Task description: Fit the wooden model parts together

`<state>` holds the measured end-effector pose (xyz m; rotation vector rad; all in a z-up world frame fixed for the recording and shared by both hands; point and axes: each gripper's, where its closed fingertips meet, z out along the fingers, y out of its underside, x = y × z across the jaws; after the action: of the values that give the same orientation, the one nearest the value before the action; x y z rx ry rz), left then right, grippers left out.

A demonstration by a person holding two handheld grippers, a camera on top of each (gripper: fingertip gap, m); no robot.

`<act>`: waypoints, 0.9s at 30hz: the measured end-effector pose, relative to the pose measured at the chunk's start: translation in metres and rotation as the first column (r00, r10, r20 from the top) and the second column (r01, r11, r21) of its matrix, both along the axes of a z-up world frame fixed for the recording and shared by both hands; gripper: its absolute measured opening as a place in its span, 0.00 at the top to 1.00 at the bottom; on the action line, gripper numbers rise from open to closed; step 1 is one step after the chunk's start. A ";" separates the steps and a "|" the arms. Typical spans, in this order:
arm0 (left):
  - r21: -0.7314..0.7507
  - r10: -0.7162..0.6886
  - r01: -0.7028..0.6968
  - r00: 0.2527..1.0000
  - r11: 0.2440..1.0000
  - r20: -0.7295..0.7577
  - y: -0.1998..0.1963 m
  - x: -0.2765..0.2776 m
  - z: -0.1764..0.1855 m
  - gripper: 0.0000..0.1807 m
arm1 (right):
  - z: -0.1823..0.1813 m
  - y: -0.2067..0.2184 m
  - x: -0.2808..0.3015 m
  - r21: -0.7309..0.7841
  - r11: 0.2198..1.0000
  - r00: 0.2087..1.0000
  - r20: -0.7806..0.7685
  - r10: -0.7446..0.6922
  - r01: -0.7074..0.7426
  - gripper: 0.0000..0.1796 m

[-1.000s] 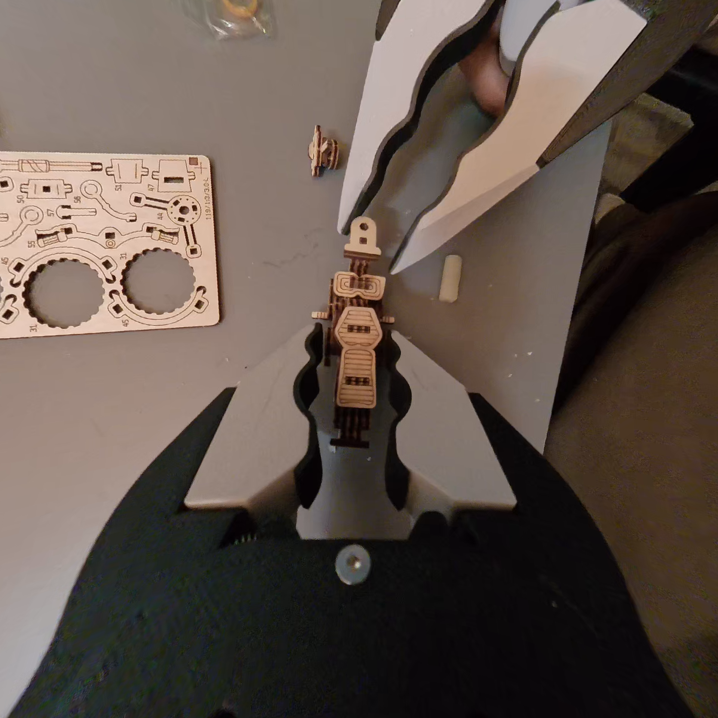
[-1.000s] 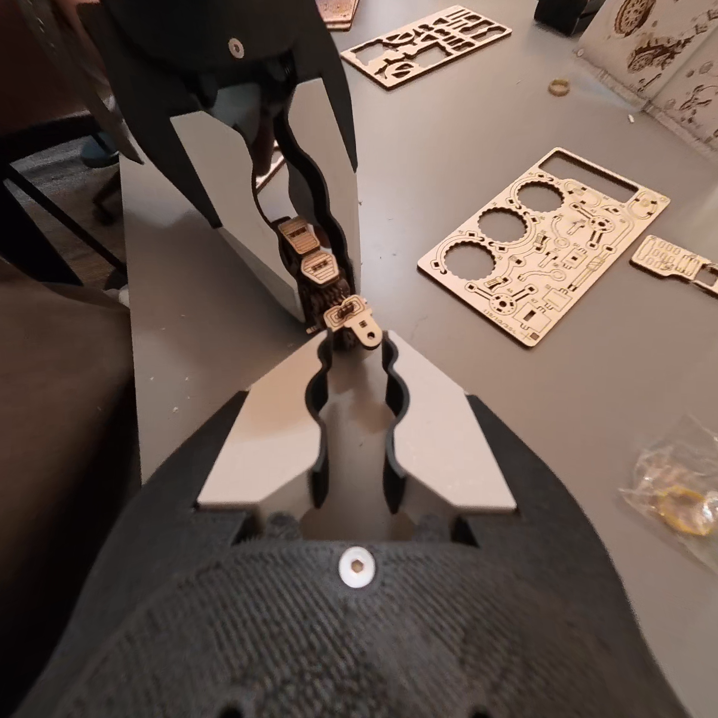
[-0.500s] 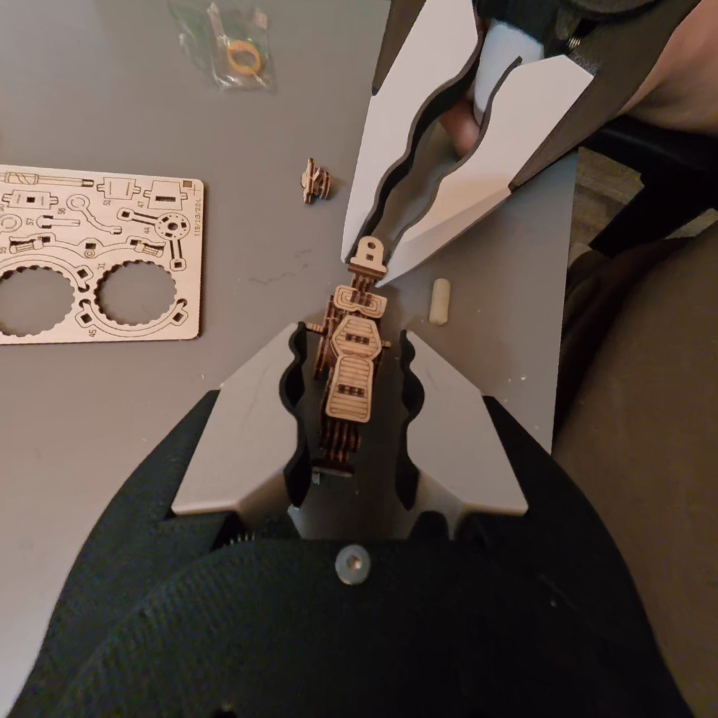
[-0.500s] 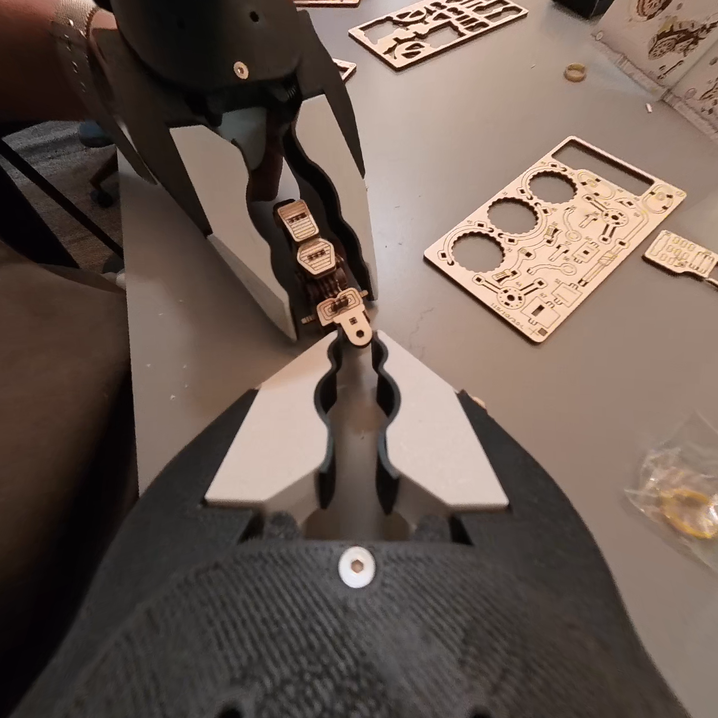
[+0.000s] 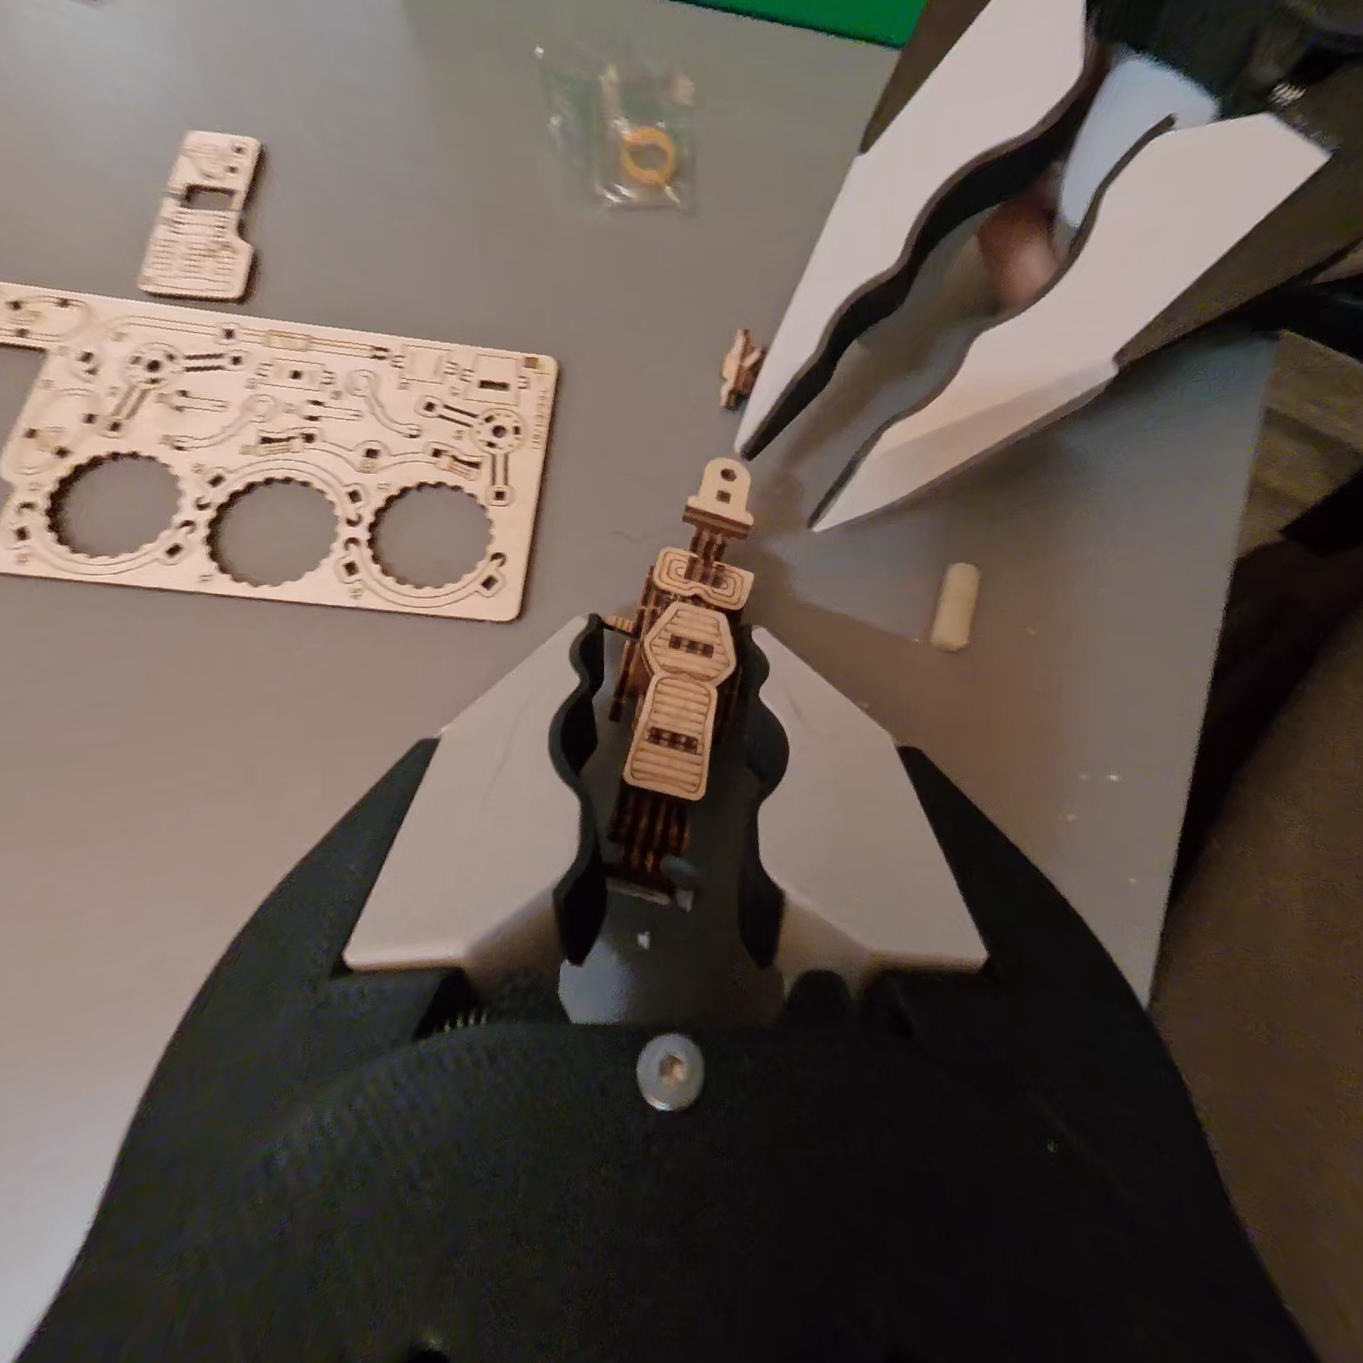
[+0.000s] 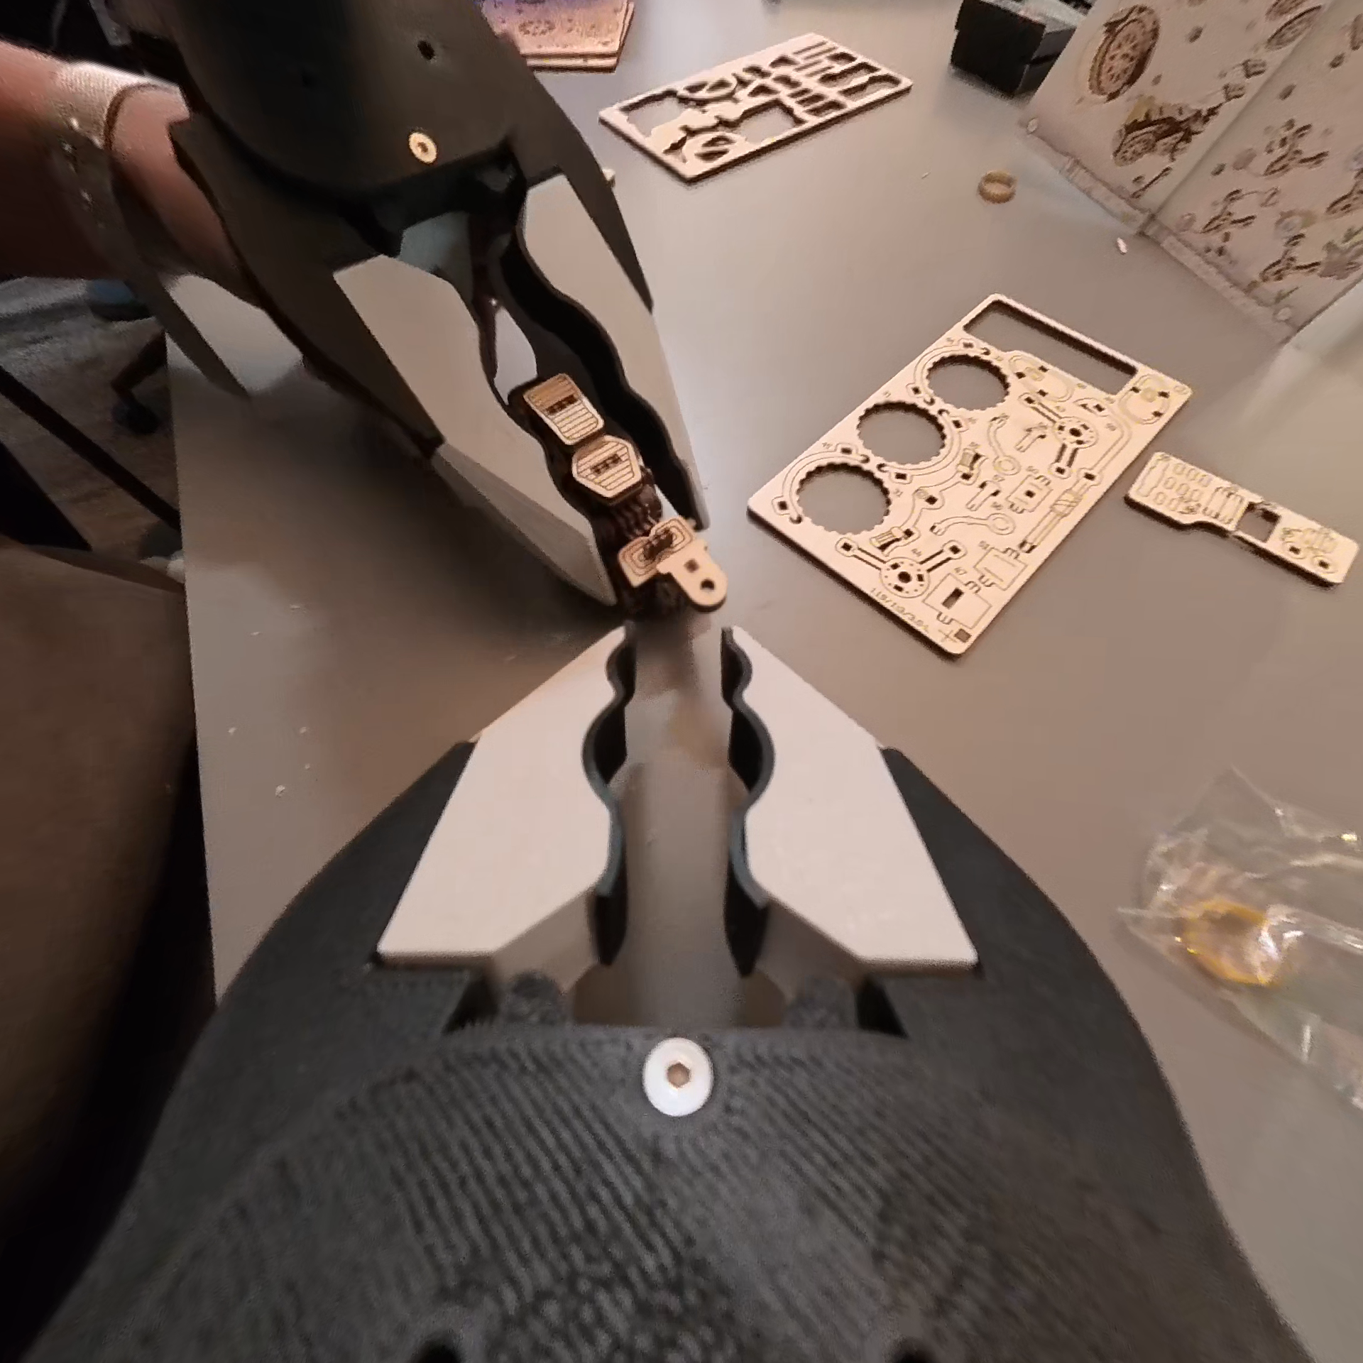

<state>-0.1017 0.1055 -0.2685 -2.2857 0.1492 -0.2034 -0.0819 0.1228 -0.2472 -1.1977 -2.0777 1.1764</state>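
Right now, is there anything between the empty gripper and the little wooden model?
No. In the right wrist view, only bare grey table shows between the right gripper, fingers apart, and the wooden model held by the left gripper.

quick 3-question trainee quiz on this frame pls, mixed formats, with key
1. True or false: the right gripper is clamped on the tab of the wooden model.
2. Which gripper holds the wooden model? A) left gripper B) right gripper C) neither, it lies loose on the table
3. Fill in: the large wooden parts sheet has ___ round toothed cut-outs.

Key
1. False: its jaws are apart and empty, and the tab sits just beyond its tips.
2. A: the model sits between the left gripper's fingers.
3. Three.
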 end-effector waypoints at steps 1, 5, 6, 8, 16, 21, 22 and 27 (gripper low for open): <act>0.003 0.015 -0.015 1.000 1.000 -0.014 0.001 -0.003 0.000 0.81 | 0.001 0.002 -0.001 -0.010 1.000 1.000 -0.003 -0.008 0.008 0.88; 0.002 0.016 -0.016 1.000 1.000 -0.019 0.001 -0.003 0.000 0.81 | 0.005 0.007 -0.002 -0.043 0.998 0.999 -0.010 -0.035 0.035 0.88; 0.002 0.016 -0.016 1.000 1.000 -0.017 0.001 -0.003 0.000 0.81 | 0.005 0.008 -0.003 -0.048 0.998 0.999 -0.010 -0.040 0.040 0.88; 0.000 0.014 -0.014 1.000 1.000 -0.009 0.001 -0.003 0.000 0.81 | 0.006 0.009 -0.003 -0.056 0.998 0.999 -0.010 -0.043 0.042 0.87; -0.003 0.009 -0.009 1.000 1.000 -0.001 0.001 -0.002 0.000 0.80 | 0.001 0.002 -0.004 0.005 1.000 1.000 -0.011 -0.023 0.023 0.86; -0.004 0.011 -0.010 1.000 1.000 0.008 0.000 -0.002 -0.001 0.80 | 0.000 -0.001 -0.004 0.029 1.000 1.000 -0.014 -0.010 0.011 0.86; -0.004 0.012 -0.012 1.000 1.000 0.009 0.000 -0.003 -0.001 0.80 | 0.000 -0.001 -0.004 0.030 0.999 1.000 -0.014 -0.012 0.013 0.86; -0.005 0.021 -0.021 1.000 1.000 0.011 0.001 -0.004 -0.001 0.80 | 0.002 0.002 -0.004 0.007 1.000 1.000 -0.018 -0.024 0.024 0.86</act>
<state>-0.1057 0.1061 -0.2691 -2.2897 0.1194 -0.2063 -0.0859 0.1247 -0.2451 -1.2010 -2.0468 1.1643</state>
